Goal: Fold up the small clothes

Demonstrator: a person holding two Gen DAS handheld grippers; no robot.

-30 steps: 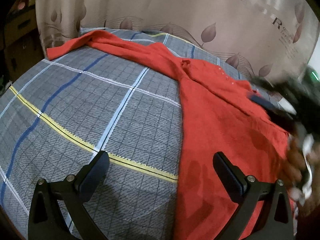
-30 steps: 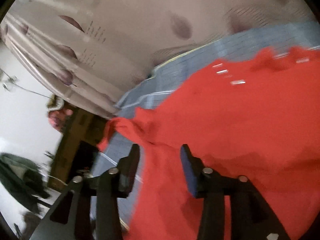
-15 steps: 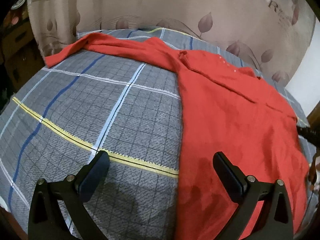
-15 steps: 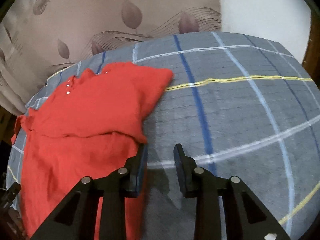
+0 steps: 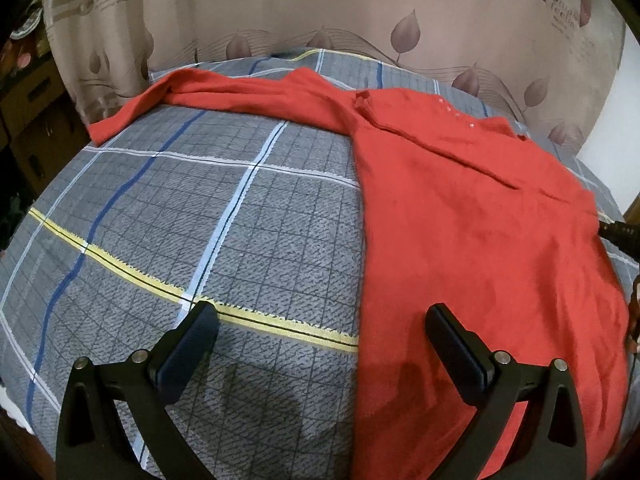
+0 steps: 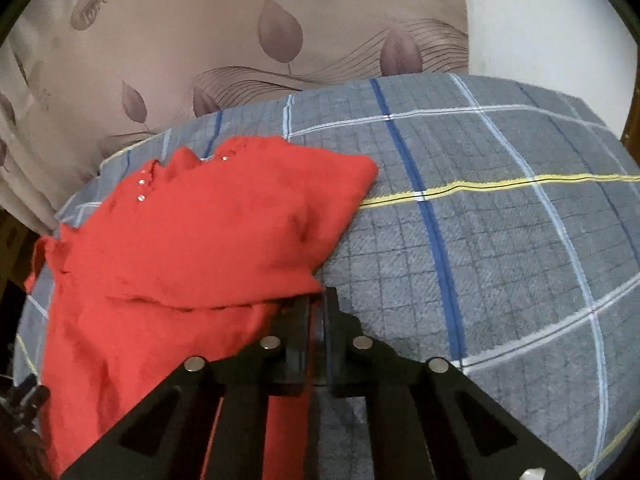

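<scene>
A: What's the setting?

B: A bed (image 5: 224,240) under a grey checked sheet with blue, white and yellow stripes, and behind it a beige curtain (image 5: 360,8) printed with leaves. Dark wooden furniture (image 5: 28,112) stands off at the left edge of the left wrist view.

A: And the garment?

B: A red top (image 5: 460,232) lies spread on the sheet. In the left wrist view its body covers the right half of the bed, and one long sleeve stretches away to the far left. Small shiny buttons sit near the neckline. In the right wrist view the near-side sleeve lies folded in over the body.

A: The left claw?

B: The left claw (image 5: 320,344) hangs over the bed with its jaws wide apart and nothing between them; one finger is above the sheet, the other above the red cloth.

A: The right claw?

B: The right claw (image 6: 318,316) has its jaws pressed together at the garment's edge, beside the corner of the folded sleeve; a strip of red shows between the pads, so it is clamped on the red top
</scene>
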